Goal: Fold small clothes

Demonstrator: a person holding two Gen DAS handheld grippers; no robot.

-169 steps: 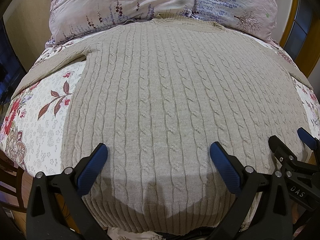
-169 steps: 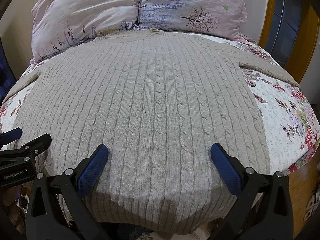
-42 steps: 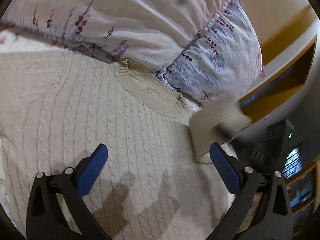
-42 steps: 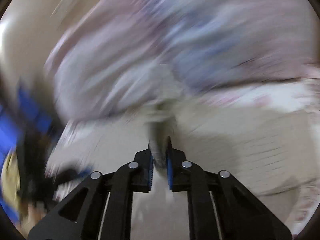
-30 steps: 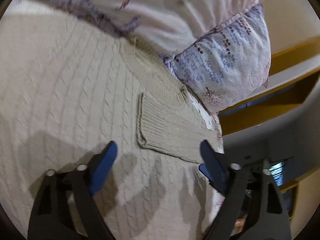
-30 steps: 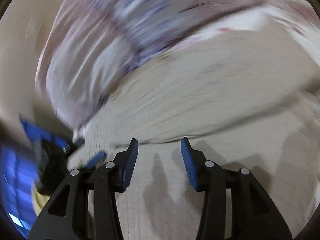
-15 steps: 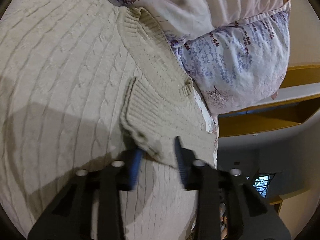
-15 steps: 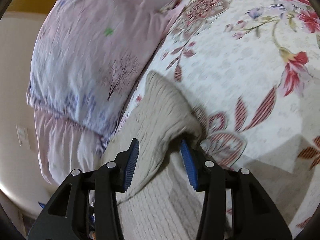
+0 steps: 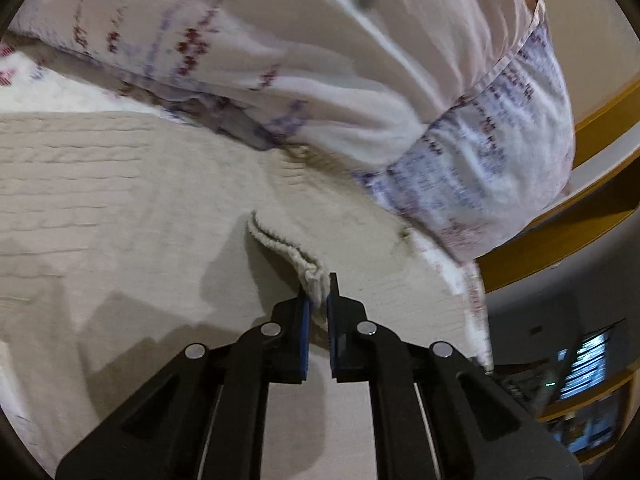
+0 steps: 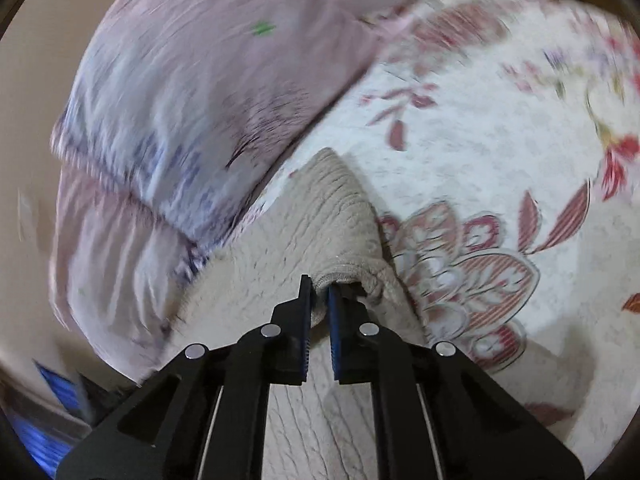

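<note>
A beige cable-knit sweater (image 9: 120, 200) lies flat on the bed, with one sleeve folded in across its body. In the left wrist view my left gripper (image 9: 318, 296) is closing tight, and its pads press on the ribbed cuff (image 9: 280, 244) of that sleeve. The cuff edge is lifted slightly off the knit. In the right wrist view my right gripper (image 10: 319, 296) is closing too. It pinches the thick fold of the sleeve (image 10: 340, 216) at the sweater's shoulder edge, which bunches up into a ridge ahead of the jaws.
Two pale floral pillows (image 9: 320, 60) lie just beyond the sweater's collar; one pillow (image 10: 192, 92) fills the upper left of the right wrist view. The flowered bedspread (image 10: 500, 160) lies to the right of the fold. A wooden frame (image 9: 560, 232) runs past the bed.
Both grippers stood open around the knit half a second ago and now pinch it. The left has clamped the cuff and the right the shoulder fold. Both views have shifted and blurred.
</note>
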